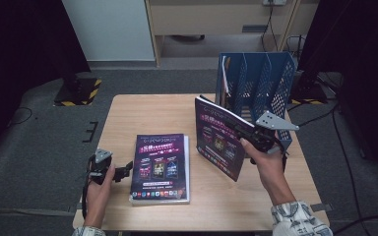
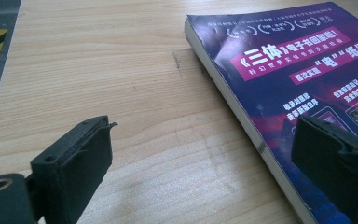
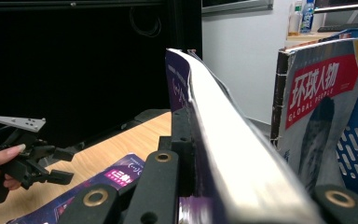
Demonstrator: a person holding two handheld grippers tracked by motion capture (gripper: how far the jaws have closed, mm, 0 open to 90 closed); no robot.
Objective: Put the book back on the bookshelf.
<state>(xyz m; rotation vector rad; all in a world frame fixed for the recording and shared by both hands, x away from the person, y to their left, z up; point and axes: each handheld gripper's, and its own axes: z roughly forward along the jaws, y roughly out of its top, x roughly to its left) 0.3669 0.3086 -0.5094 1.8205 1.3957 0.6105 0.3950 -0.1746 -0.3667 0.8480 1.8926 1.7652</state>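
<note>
A purple book (image 1: 160, 166) lies flat on the wooden table (image 1: 142, 113), front cover up. My left gripper (image 1: 127, 170) rests just left of this book with its jaws open; in the left gripper view the book (image 2: 303, 65) lies in front of and under the right jaw, and my left gripper (image 2: 205, 154) has bare wood between its jaws. A second purple book (image 1: 220, 140) stands tilted above the table, and my right gripper (image 1: 248, 135) is shut on its right edge. In the right gripper view the held book (image 3: 228, 144) rises between the jaws of my right gripper (image 3: 205, 158).
A blue mesh file rack (image 1: 261, 91) stands at the table's back right, right behind the held book. A magazine (image 3: 321, 98) with a red title stands in it. The other hand's gripper (image 3: 51, 165) shows far off at the left.
</note>
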